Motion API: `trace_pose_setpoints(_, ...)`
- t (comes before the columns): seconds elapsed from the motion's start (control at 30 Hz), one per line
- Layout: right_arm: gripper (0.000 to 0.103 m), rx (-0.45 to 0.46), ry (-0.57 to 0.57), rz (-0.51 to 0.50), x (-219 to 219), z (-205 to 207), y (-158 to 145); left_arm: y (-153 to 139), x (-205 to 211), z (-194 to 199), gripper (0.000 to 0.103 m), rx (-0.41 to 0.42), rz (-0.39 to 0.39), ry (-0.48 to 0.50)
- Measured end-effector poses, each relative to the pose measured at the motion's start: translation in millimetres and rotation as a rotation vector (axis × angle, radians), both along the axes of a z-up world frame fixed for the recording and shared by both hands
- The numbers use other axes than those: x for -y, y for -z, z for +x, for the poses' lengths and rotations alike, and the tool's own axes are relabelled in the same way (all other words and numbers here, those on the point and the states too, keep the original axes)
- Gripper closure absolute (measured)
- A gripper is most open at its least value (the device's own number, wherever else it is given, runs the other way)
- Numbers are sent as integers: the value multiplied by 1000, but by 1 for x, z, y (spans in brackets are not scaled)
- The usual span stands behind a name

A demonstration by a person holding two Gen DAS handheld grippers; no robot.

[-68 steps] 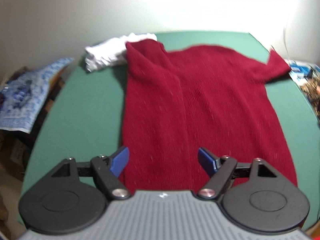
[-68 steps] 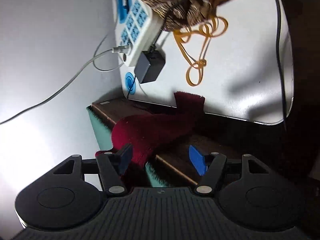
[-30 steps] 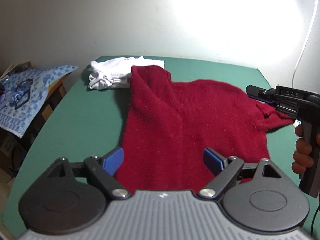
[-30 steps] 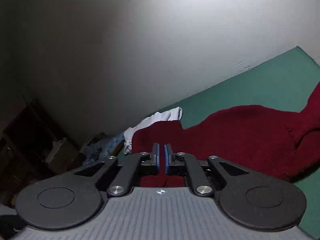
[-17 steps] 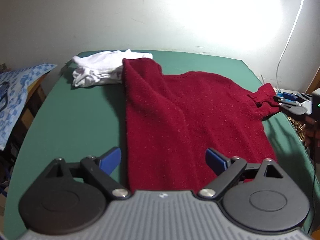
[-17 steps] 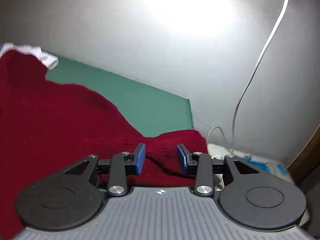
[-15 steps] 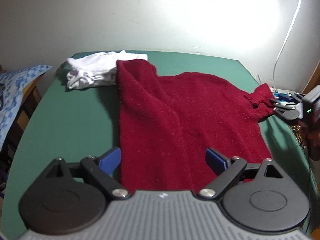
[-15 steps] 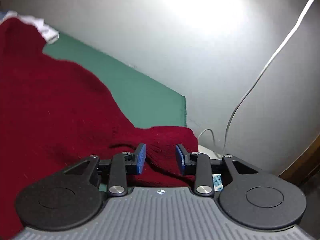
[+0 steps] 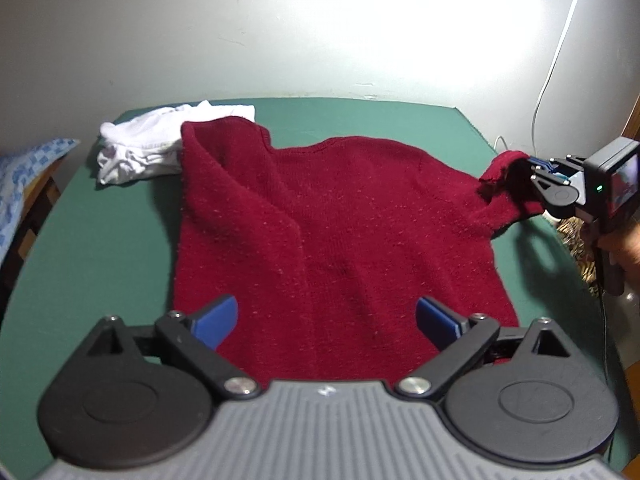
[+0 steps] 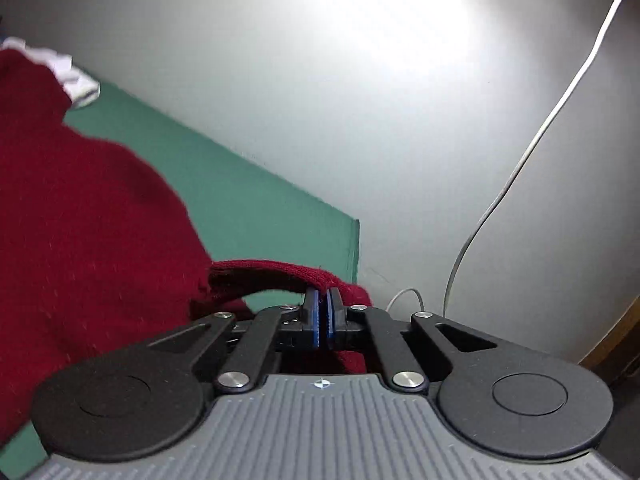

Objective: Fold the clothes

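We had the red sweater (image 9: 332, 224) spread across the green worktop (image 9: 96, 240), its left sleeve already folded over the body and its right sleeve trailing toward the worktop's right edge. Our right tongs (image 10: 323, 312) had just closed and were clamped on the ribbed cuff (image 10: 280, 276) of that sleeve, the blue pads pressed together with only a thin lip of knit between them. Our left tongs (image 9: 326, 320) hung over the sweater's hem with their pads wide apart, gripping nothing.

The grip looked shallow to us: a loose knit caught by its very edge could slide out of the pads once the sleeve was carried across, and the sleeve would then drop short or bunch. With the hem unpinned, a pull on the cuff could also drag the whole garment sideways toward the edge and undo the fold already made on the left. A white cable (image 10: 520, 160) hung beside the worktop's corner near the right tongs, and a wide swing there might have snagged it. The white garment (image 9: 156, 140) lay touching the sweater's far left corner, where a shifting sweater could have disturbed it.
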State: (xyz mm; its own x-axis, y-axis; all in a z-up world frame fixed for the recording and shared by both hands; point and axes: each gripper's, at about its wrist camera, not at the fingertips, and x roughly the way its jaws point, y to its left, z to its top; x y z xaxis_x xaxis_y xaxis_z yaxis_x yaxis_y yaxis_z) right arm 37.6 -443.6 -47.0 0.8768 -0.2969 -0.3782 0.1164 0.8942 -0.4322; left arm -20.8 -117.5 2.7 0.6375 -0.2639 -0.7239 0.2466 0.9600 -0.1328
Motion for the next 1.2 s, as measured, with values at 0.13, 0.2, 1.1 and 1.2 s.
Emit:
trace_pose_setpoints(0.13,100,58,-160,168,-28,-15,-39,1,2,15,11,-33,-105,-9)
trace_pose_setpoints(0.2,100,80,-236,251,-53,-25,-50,2,-1,19,11,-46,-149,-27)
trace_pose_setpoints(1.1,69,-188,-236,428,-162,-197,50,74,26,103,13,-104,-153,92)
trace_pose_setpoints(1.2,68,-169,-215,427,-166,-198,52,82,33,111,9,-91,-137,103)
